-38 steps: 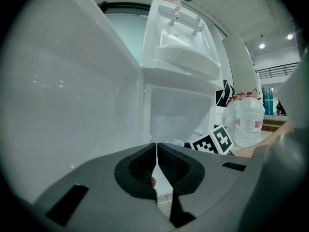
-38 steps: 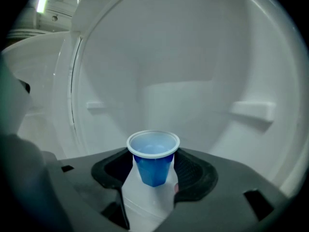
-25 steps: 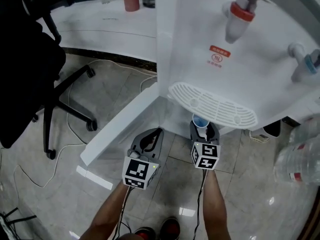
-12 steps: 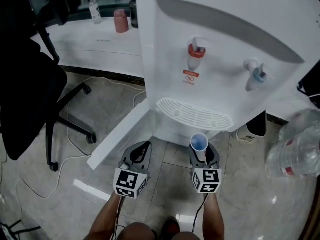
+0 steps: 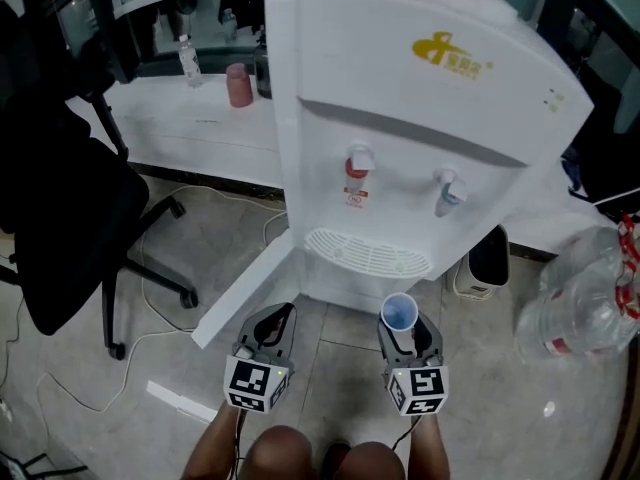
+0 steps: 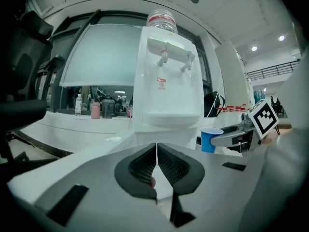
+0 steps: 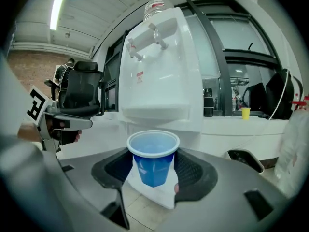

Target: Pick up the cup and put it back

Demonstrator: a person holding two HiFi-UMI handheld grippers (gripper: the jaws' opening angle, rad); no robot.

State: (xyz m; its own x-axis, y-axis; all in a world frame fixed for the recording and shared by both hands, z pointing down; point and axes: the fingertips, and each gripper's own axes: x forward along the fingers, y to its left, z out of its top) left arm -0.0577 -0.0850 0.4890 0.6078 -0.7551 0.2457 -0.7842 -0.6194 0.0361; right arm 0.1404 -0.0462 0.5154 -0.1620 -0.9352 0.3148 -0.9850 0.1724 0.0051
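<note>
**Spotter:** Start at the left; what is the left gripper (image 5: 280,318) doing?

**Operator:** Idle; its jaws are pressed together with nothing between them; it hangs beside my other tool, well apart from the cup and to its left.

**Spotter:** And the cup?

**Operator:** The blue cup (image 5: 399,312) stands upright, mouth up, in the right gripper (image 5: 405,330); the pads clamp its wall from both sides, below the rim; I cannot tell whether there is any water in it.

**Spotter:** Which way does the put-down lie?

**Operator:** Straight ahead; the water dispenser (image 5: 400,118) faces both tools; its slotted drip tray (image 5: 368,255) lies beyond the cup and slightly to its left in the head view; cup and tray are near but apart. Above the tray, the red tap (image 5: 357,163) is on the left and the blue tap (image 5: 447,190) on the right.

**Spotter:** So the tray is where it goes back?

**Operator:** I cannot say for sure; it is my best guess. If so, the move I want is forward and a touch left, with the cup's long axis kept vertical so the base lands flat on the grille; the right hand has the cup and is the nearer one; the left has no part in it.
</note>
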